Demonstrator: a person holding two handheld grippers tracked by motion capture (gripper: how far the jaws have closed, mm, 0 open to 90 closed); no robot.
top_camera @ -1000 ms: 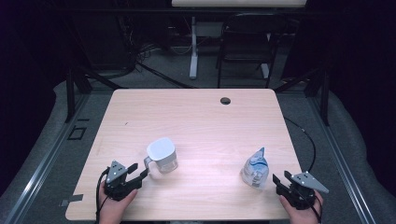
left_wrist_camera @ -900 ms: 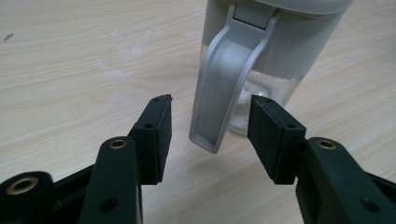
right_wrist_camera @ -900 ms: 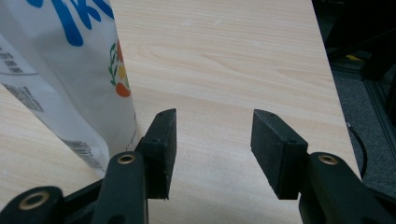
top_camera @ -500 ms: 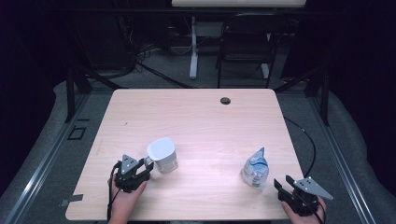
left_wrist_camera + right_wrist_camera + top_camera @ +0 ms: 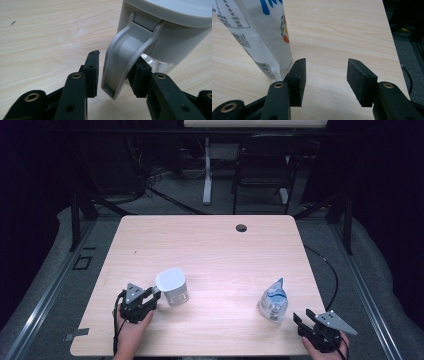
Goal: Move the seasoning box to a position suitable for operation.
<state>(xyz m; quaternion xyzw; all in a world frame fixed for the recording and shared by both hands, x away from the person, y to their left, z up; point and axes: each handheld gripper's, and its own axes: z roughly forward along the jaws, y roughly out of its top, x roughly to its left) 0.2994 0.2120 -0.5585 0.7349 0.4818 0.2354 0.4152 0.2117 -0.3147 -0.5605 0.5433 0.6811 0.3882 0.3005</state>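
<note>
Toward seven o'clock on the pale wooden worktop [image 5: 210,250], the left gripper [image 5: 150,296] reaches to the grey plastic jug with a clear lower body and a flat grey lid [image 5: 172,286], which stands upright just at its two o'clock. Its fingers have just been closing, and in the left gripper view the jug's curved grey handle [image 5: 125,60] stands between them: the right-hand finger [image 5: 140,77] lies against the handle, while a thin gap remains on the other side, so the grip is not yet tight. Near five o'clock on the worktop, the right gripper [image 5: 304,321] rests with its fingers apart and nothing between them, just beside the white printed pouch with a blue top [image 5: 273,299], which stands upright at its eleven o'clock.
</note>
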